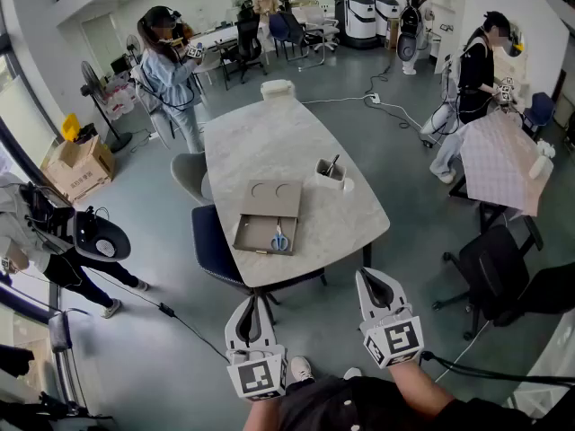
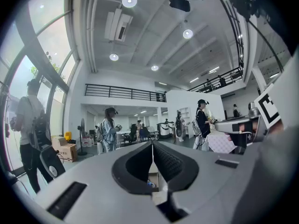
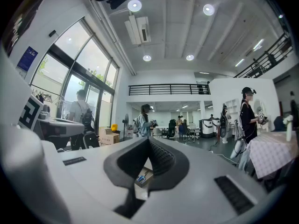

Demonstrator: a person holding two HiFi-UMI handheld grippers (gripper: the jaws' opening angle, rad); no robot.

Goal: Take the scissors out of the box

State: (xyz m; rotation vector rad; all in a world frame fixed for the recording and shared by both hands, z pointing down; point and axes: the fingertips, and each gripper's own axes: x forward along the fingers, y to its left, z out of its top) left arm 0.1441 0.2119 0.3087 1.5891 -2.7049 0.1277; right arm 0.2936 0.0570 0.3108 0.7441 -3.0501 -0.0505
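Observation:
A flat open cardboard box [image 1: 268, 215] lies near the front edge of the pale table [image 1: 269, 142]. Blue-handled scissors [image 1: 279, 239] rest inside it, at its near right. Both grippers hang in the air short of the table, pointing level at it. The left gripper [image 1: 255, 300] is shut with nothing between its jaws, and so is the right gripper [image 1: 370, 277]. In the left gripper view the closed left gripper [image 2: 152, 144] hides most of the table, with a bit of blue scissors [image 2: 150, 183] showing below. The right gripper [image 3: 148, 140] view shows the scissors [image 3: 141, 177] in the box [image 3: 150, 171].
A white cup [image 1: 331, 172] holding a pen stands right of the box, and a white block [image 1: 278, 88] sits at the table's far end. A dark blue chair [image 1: 211, 245] is tucked at the left side. A black office chair [image 1: 494, 272] stands right. Several people work around the room.

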